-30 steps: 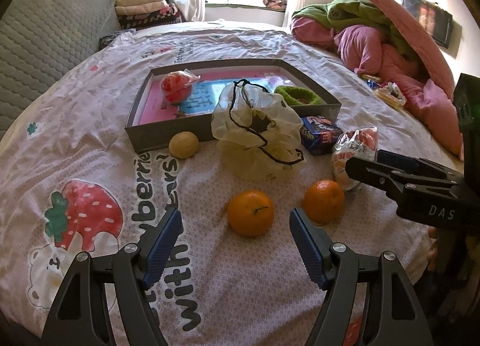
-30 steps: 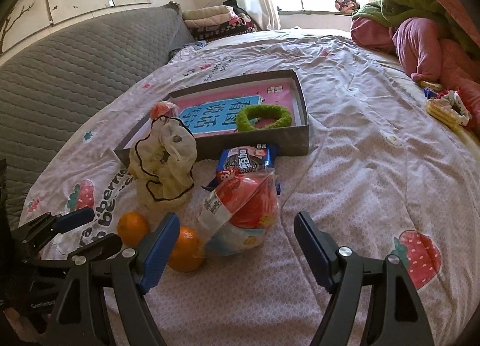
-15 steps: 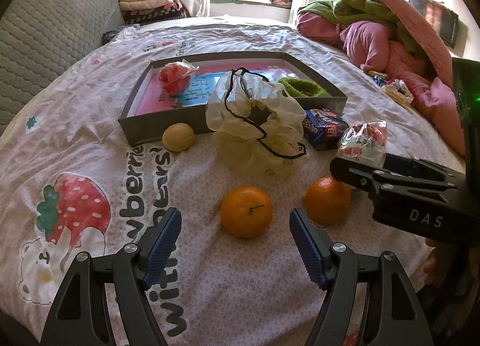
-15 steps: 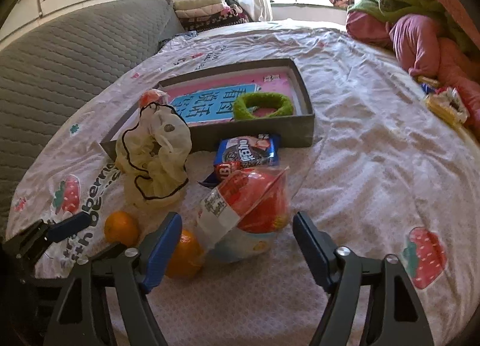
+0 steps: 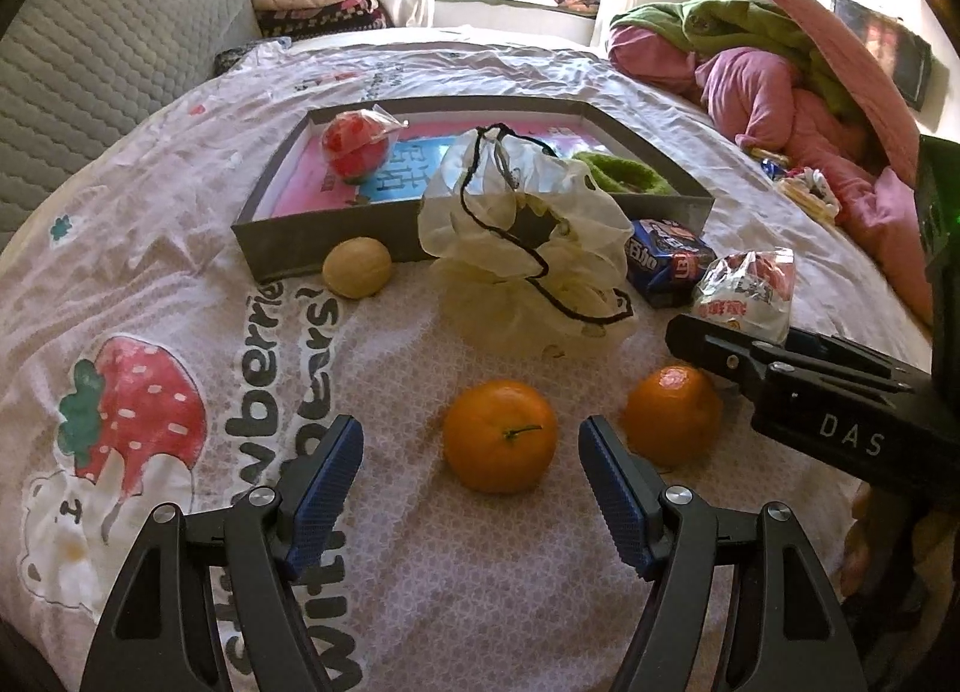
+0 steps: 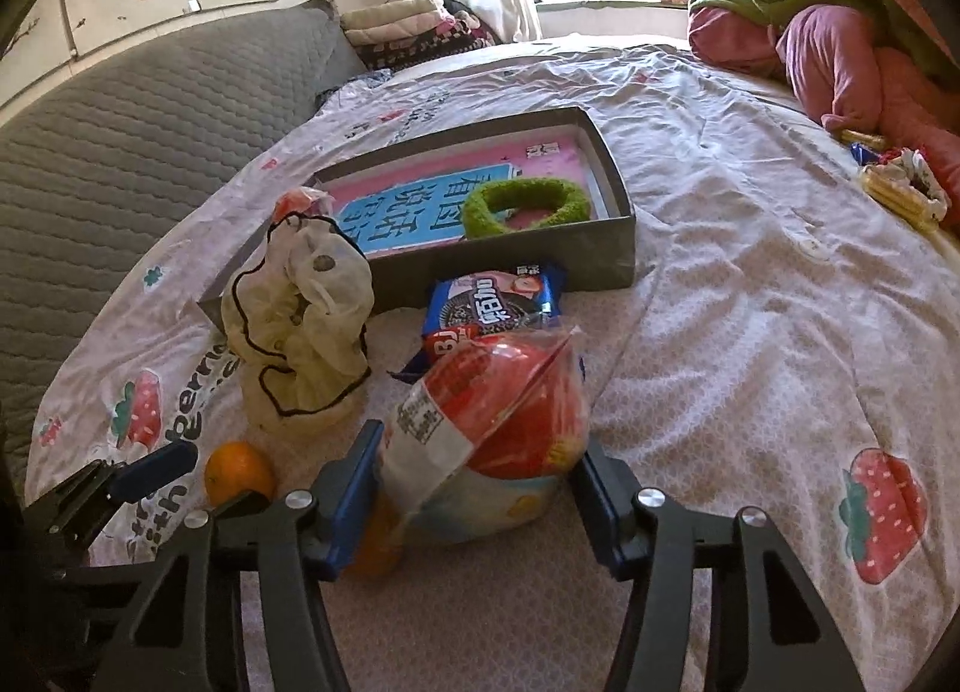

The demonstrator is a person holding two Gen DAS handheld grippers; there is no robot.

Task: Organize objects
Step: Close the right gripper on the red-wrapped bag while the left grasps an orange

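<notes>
My right gripper (image 6: 477, 482) is closing on a red snack bag (image 6: 498, 410) lying on the bed; both blue pads touch its sides. The same bag (image 5: 747, 293) shows beyond that gripper's fingers (image 5: 780, 368) in the left wrist view. My left gripper (image 5: 468, 452) stands open, and one orange (image 5: 501, 437) lies on the sheet between its fingertips, untouched. A second orange (image 5: 672, 413) sits just right of it. Behind them is a grey tray (image 5: 288, 254) with a wrapped red item (image 5: 354, 149) and a green ring (image 6: 525, 206) in it.
A cream drawstring pouch (image 5: 528, 224), a blue biscuit pack (image 6: 495, 305) and a pale round fruit (image 5: 357, 266) lie in front of the tray. Pink and green bedding (image 5: 780, 68) is heaped at the right. A grey quilted headboard (image 6: 120, 140) runs along the left.
The right gripper's jaws have narrowed around the red snack bag until the pads meet it. The left gripper has kept its place and its width.
</notes>
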